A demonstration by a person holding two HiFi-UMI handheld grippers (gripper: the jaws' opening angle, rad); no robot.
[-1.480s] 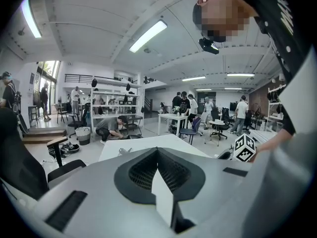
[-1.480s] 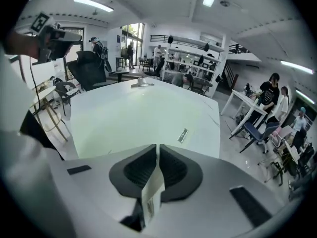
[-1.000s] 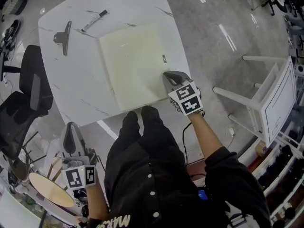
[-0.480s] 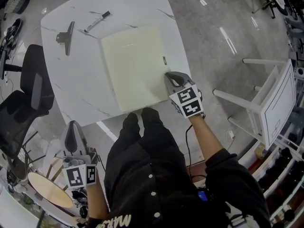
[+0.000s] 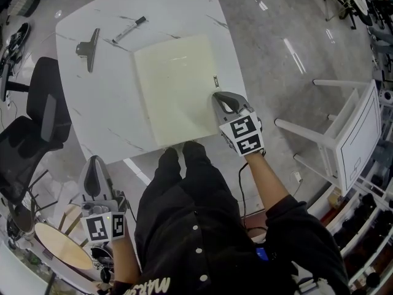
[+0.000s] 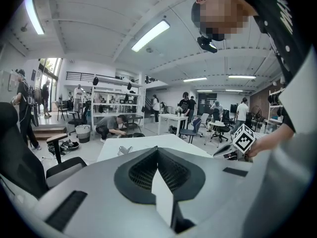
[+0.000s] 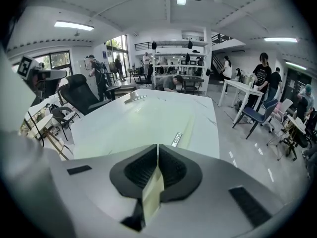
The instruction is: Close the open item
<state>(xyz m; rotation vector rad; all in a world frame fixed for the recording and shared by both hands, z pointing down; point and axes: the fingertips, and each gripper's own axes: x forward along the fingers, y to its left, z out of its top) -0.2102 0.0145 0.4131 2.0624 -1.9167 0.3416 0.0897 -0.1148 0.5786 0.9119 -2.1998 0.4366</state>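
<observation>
Closest in, the left gripper (image 5: 93,163) hangs low beside the person's leg, off the white table (image 5: 92,109), its jaws pressed together on nothing. Farther out, the right gripper (image 5: 220,97) is also closed and empty, its tip at the right edge of the pale yellow folder (image 5: 175,85) near the folder's front corner, though contact cannot be made out. The folder lies flat with its cover down on the table's middle, and beyond it to the left rest a metal clip (image 5: 89,48) and a marker (image 5: 129,28).

Table (image 5: 101,103) bare left of folder (image 5: 175,88); clip (image 5: 91,47) and marker (image 5: 129,28) block the far corner.
</observation>
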